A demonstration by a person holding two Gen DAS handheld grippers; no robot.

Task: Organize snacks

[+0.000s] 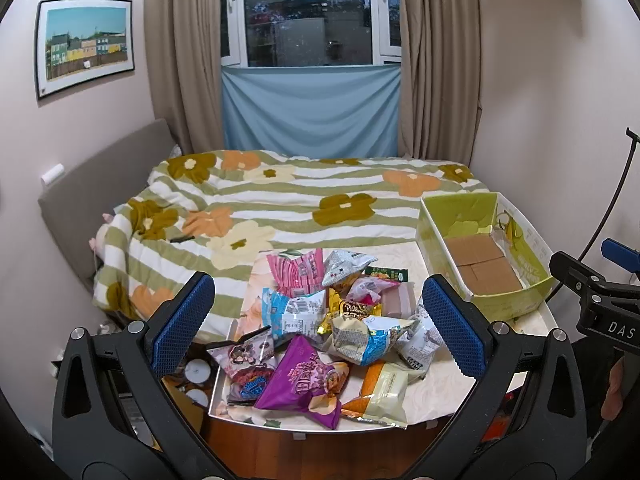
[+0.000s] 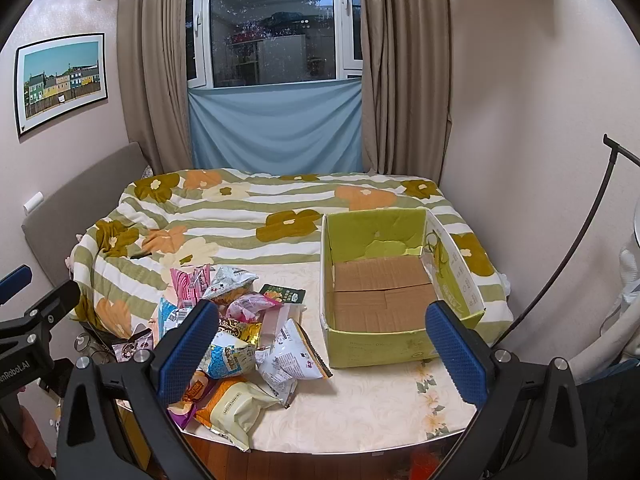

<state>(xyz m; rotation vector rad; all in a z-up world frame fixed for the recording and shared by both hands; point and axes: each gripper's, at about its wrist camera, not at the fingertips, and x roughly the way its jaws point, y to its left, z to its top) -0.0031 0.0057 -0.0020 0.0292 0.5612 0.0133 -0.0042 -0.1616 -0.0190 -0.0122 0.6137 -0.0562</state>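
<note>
With both the left claw (image 1: 319, 326) and right claw (image 2: 323, 346) spread wide and empty, the sensible start was pinching one crinkly foil packet, likely the purple pouch (image 1: 303, 385), by its edge, then lifting it clear toward the open green cardboard box (image 2: 384, 344).

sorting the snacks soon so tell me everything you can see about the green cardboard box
The green cardboard box is an open-topped carton, lime green outside with white printed side panels and a torn, peeling green lining on its far wall. Its brown corrugated bottom flaps are closed flat and nothing lies inside. It sits upright on the floral tablecloth, right of the snack pile and apart from it, its far end against the flowered blanket.
</note>
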